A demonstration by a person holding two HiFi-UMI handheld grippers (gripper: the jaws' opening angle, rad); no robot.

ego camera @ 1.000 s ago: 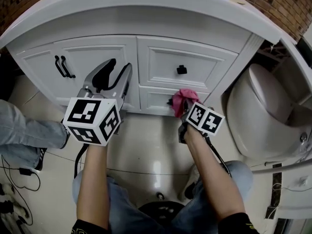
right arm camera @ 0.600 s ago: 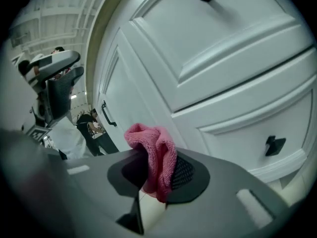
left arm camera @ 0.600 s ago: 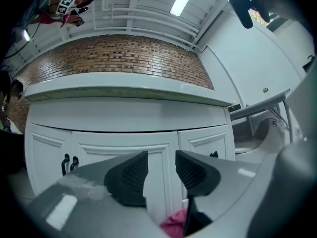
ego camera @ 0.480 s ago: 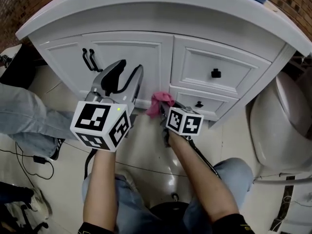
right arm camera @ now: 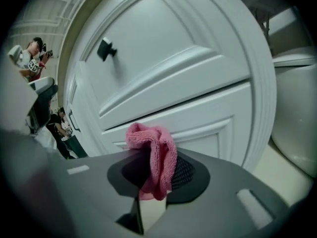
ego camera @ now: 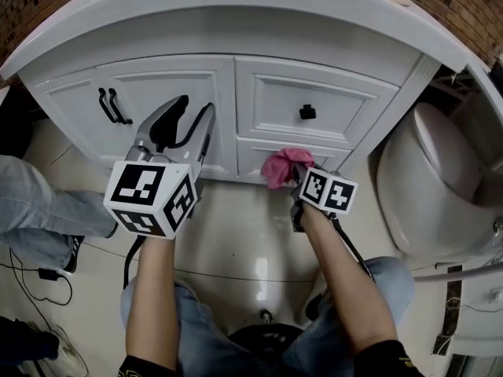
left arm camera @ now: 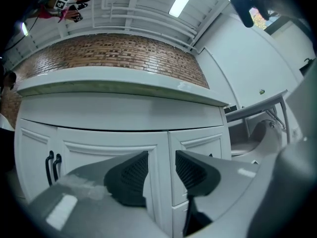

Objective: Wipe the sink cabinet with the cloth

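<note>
The white sink cabinet (ego camera: 259, 93) fills the upper head view, with doors on the left and two drawers on the right. My right gripper (ego camera: 294, 177) is shut on a pink cloth (ego camera: 281, 166), which is pressed against the lower drawer front (ego camera: 330, 154). In the right gripper view the cloth (right arm camera: 157, 155) bunches between the jaws, close to the lower drawer (right arm camera: 198, 125). My left gripper (ego camera: 186, 126) hangs open and holds nothing, in front of the right-hand door. In its own view the left gripper (left arm camera: 161, 170) frames the seam between door and drawers.
Black door handles (ego camera: 110, 105) and the upper drawer's black knob (ego camera: 307, 112) stick out from the fronts. A white toilet (ego camera: 432, 187) stands close on the right. A person's leg in jeans (ego camera: 39, 210) and floor cables (ego camera: 31, 281) lie at the left.
The cloth swept left from the lower drawer to the bottom of the door, then came back right onto the lower drawer. The left gripper stayed open in front of the door.
</note>
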